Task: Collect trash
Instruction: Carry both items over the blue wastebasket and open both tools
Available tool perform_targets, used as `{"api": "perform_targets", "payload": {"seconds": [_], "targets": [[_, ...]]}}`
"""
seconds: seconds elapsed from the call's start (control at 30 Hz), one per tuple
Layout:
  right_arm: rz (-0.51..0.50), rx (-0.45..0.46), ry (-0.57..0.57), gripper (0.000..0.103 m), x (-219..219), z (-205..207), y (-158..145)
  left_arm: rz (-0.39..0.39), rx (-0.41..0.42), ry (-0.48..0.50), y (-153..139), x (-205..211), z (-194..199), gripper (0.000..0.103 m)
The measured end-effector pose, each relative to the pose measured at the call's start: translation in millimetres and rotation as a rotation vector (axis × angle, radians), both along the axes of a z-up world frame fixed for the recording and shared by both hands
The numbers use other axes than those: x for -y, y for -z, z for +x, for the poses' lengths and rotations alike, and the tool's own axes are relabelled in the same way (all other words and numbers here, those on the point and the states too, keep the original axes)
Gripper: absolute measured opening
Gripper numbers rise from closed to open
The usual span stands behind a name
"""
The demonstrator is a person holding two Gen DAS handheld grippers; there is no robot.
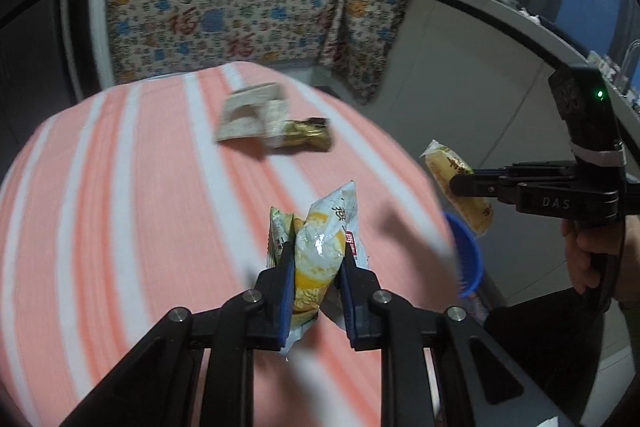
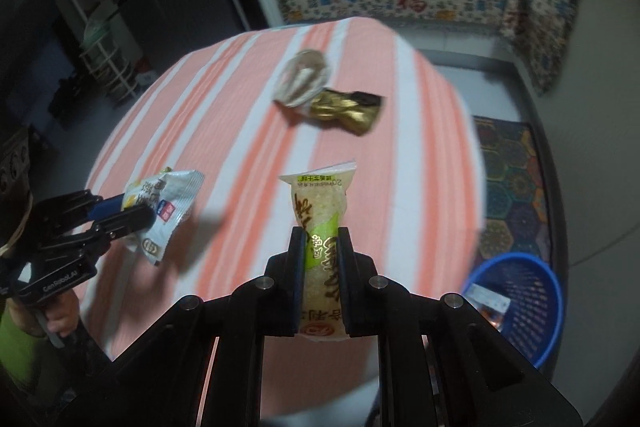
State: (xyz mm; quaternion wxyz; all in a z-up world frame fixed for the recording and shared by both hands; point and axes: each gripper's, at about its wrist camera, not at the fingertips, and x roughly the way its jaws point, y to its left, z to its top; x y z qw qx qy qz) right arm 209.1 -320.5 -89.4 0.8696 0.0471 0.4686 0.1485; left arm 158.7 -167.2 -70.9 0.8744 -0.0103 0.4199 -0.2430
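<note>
My left gripper (image 1: 316, 259) is shut on a white and yellow snack bag (image 1: 324, 243), held above the striped table; it also shows in the right wrist view (image 2: 164, 215). My right gripper (image 2: 320, 239) is shut on a long yellow snack packet (image 2: 322, 211), seen from the left wrist view (image 1: 458, 185) past the table's right edge, above the blue basket (image 1: 468, 259). A white wrapper (image 2: 302, 79) and a gold wrapper (image 2: 348, 109) lie on the table's far part.
The table has an orange and white striped cloth (image 2: 240, 131). The blue basket (image 2: 520, 303) stands on the floor at the table's right and holds some trash. A patterned cloth (image 1: 240, 11) covers a counter behind. A mat (image 2: 516, 183) lies on the floor.
</note>
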Motion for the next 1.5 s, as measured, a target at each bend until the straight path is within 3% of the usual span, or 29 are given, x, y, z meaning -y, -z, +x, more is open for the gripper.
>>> {"api": "perform_targets", "payload": {"seconds": [0.3, 0.57, 0.7, 1.07, 1.13, 1.17, 1.2, 1.23, 1.27, 1.33, 1.37, 1.5], "targets": [[-0.042, -0.013, 0.195, 0.014, 113, -29, -1, -0.066, -0.033, 0.161, -5, 128, 7, 0.020], [-0.034, -0.062, 0.351, 0.014, 196, -41, 32, -0.070, -0.086, 0.257, 19, 242, 20, 0.020], [-0.017, -0.088, 0.408, 0.014, 225, -43, 53, -0.069, -0.119, 0.278, 40, 280, 33, 0.020], [0.046, -0.137, 0.484, 0.015, 273, -49, 98, -0.034, -0.178, 0.287, 92, 333, 59, 0.021], [0.054, -0.145, 0.491, 0.019, 276, -50, 102, -0.018, -0.171, 0.288, 102, 340, 67, 0.023], [0.065, -0.145, 0.497, 0.024, 279, -50, 103, -0.016, -0.169, 0.286, 106, 343, 70, 0.030], [0.073, -0.143, 0.502, 0.043, 281, -48, 105, -0.017, -0.176, 0.285, 110, 343, 69, 0.037], [0.076, -0.128, 0.516, 0.051, 284, -49, 102, -0.015, -0.186, 0.278, 114, 344, 72, 0.054], [0.070, -0.114, 0.529, 0.056, 284, -53, 99, -0.016, -0.189, 0.267, 114, 344, 74, 0.058], [0.047, -0.085, 0.557, 0.057, 284, -58, 93, -0.037, -0.183, 0.255, 109, 339, 73, 0.058], [0.035, -0.064, 0.572, 0.062, 284, -60, 89, -0.048, -0.176, 0.253, 105, 336, 72, 0.058], [0.003, 0.002, 0.613, 0.098, 278, -67, 76, -0.040, -0.125, 0.224, 87, 322, 60, 0.058]]}}
